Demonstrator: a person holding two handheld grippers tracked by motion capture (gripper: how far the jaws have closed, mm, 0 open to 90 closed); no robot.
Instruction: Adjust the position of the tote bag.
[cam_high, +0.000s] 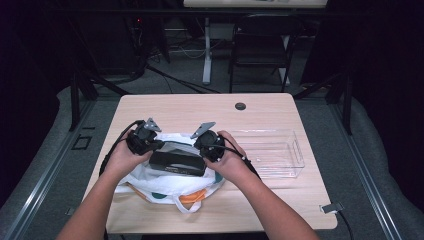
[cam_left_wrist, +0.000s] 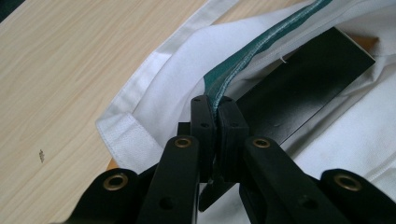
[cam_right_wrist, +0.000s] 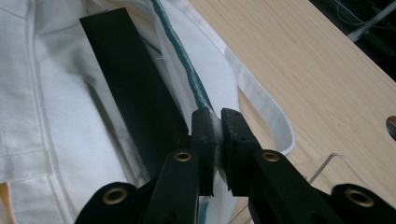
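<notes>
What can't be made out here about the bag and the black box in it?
- Black box: its label in the high view is too small to read; its lower end is behind the claws in both gripper views.
- White bag: its near side in the high view is covered by the forearms.
- Clear tray: cut off by the bottom edge in the right gripper view.

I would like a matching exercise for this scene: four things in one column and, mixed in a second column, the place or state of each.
Things:
1. white bag
2. black box
3. clear tray
4. left gripper

Places or states:
A. empty, on the table to the right of the bag
B. shut on the green edge of the bag
C. lies on the table, its mouth held by both grippers
D. sits in the open mouth of the bag

Pairs: 1-C, 2-D, 3-A, 4-B
</notes>
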